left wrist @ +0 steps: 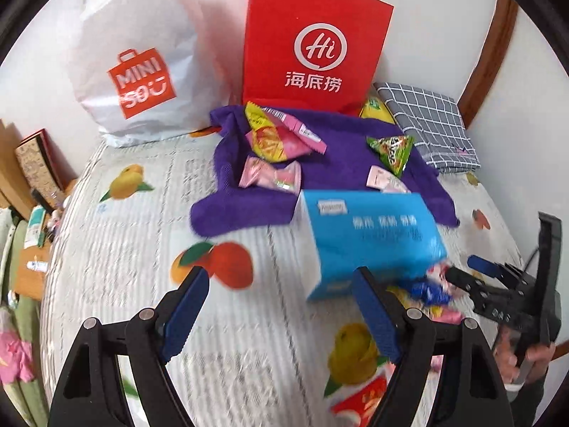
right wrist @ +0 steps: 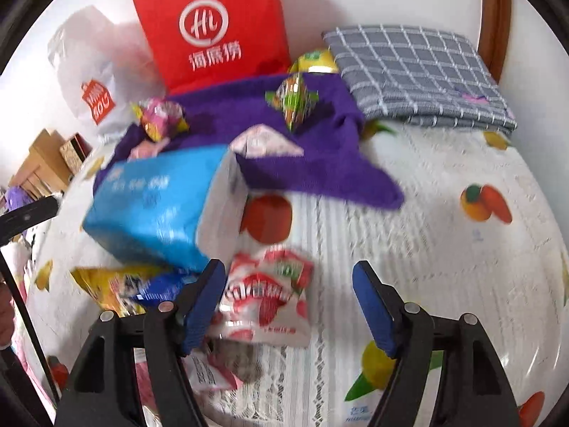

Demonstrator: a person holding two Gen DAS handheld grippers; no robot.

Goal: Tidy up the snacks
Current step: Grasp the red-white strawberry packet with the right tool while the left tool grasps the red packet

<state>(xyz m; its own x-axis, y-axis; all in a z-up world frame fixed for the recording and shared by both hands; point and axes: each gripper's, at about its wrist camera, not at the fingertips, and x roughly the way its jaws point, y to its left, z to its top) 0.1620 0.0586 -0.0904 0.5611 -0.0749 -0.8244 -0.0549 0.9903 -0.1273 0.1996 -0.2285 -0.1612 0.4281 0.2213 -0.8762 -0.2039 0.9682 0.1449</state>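
Your pink, yellow and green foil snack packets (left wrist: 275,138) lie scattered on the purple towel; the light-blue cardboard box (right wrist: 156,210) sits tilted beside them (print blurred), a red-and-white crinkly pouch (right wrist: 266,295) flat at its open end.

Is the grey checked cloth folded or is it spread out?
Folded. The grey checked cloth lies as a compact, thick rectangle with layered edges, beside the purple towel.

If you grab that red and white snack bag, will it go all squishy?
Probably. The red and white snack bag looks crinkled and puffy, so it would likely flop and crackle. Its shiny film may slip between the pads. It seems light for its size.
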